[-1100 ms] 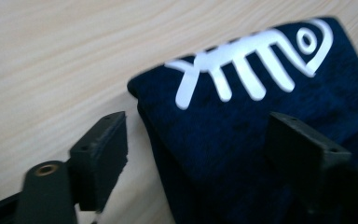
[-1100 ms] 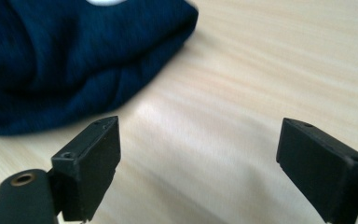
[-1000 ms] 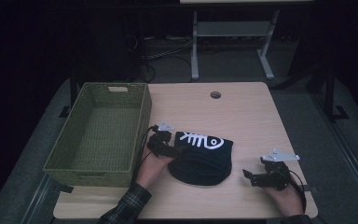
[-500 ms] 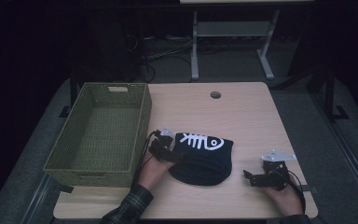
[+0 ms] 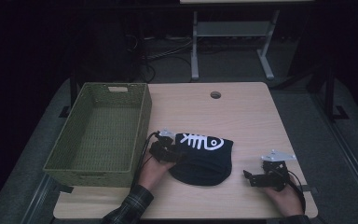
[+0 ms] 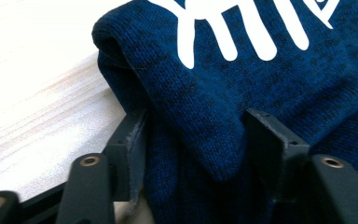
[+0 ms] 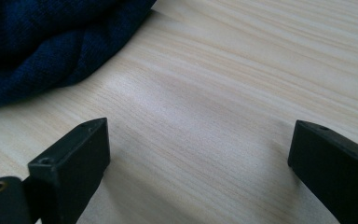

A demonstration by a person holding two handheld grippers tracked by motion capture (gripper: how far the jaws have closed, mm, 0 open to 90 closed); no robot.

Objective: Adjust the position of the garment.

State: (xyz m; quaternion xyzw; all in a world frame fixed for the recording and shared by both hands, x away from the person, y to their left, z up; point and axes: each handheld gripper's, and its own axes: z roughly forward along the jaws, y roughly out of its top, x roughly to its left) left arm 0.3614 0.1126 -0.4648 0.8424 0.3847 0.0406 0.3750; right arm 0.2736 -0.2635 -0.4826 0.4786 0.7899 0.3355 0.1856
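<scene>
Jaws of left gripper (image 6: 191, 140) have just been closing on near-left fold of navy knit garment (image 5: 200, 156) at counter (image 5: 242, 116) centre, grasp step underway; right gripper (image 7: 200, 154) held wide open, empty; lift w/ firm pinch needed next, probably toward green basket (image 5: 142, 116).

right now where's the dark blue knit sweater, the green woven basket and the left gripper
dark blue knit sweater (image 5: 205, 161), high view, middle of the folded cloth
green woven basket (image 5: 142, 126), high view, its right wall
left gripper (image 6: 193, 140), left gripper view, between its two black jaws, on the fold they grip

left gripper (image 5: 173, 154) on dark sweater (image 5: 204, 158), green basket (image 5: 100, 133)
</scene>
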